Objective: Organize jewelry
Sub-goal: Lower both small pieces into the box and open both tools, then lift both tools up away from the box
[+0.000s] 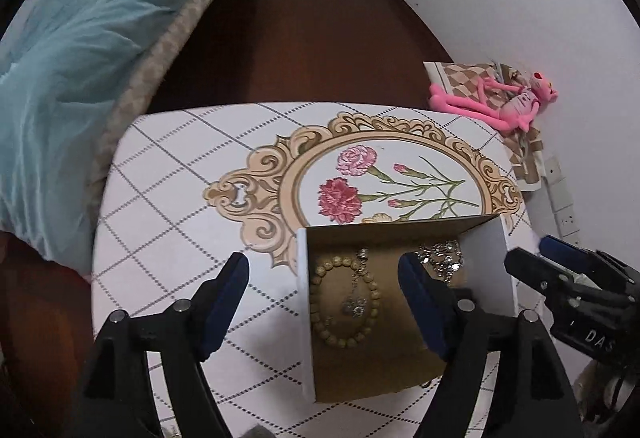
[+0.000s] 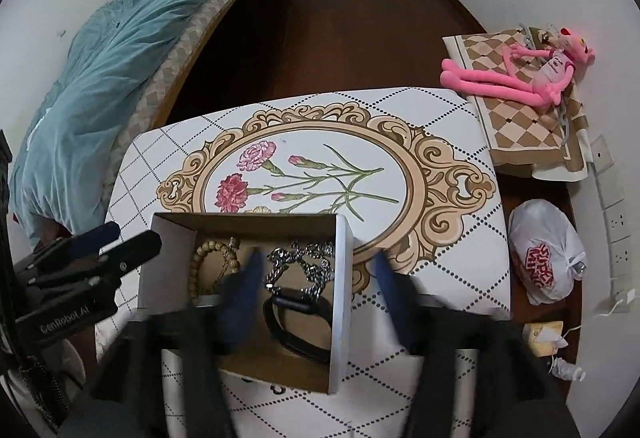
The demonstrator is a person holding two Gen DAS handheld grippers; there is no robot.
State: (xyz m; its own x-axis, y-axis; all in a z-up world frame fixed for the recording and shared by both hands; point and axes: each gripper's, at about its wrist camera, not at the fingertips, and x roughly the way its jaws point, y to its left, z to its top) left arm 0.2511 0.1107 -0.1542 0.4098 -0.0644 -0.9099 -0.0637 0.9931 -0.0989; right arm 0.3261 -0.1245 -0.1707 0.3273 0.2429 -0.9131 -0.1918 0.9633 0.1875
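Note:
An open cardboard box (image 1: 490, 270) (image 2: 342, 278) with white outer walls stands on the patterned table. Inside lie a wooden bead bracelet (image 1: 346, 302) (image 2: 200, 262), a thin chain with a pendant (image 1: 356, 304), a silver chain necklace (image 1: 440, 258) (image 2: 304, 262) and a black watch band (image 2: 300, 322). My left gripper (image 1: 324, 302) is open and empty, straddling the box's left wall. My right gripper (image 2: 316, 298) is open and empty, blurred, straddling the box's right wall; it also shows in the left wrist view (image 1: 532, 258).
The table (image 1: 180, 197) (image 2: 440, 141) has a floral print. A bed with a blue quilt (image 2: 112, 77) is to the left. A pink plush toy (image 2: 532, 73) lies on a checkered cloth at the right, with a white plastic bag (image 2: 544, 258) below it.

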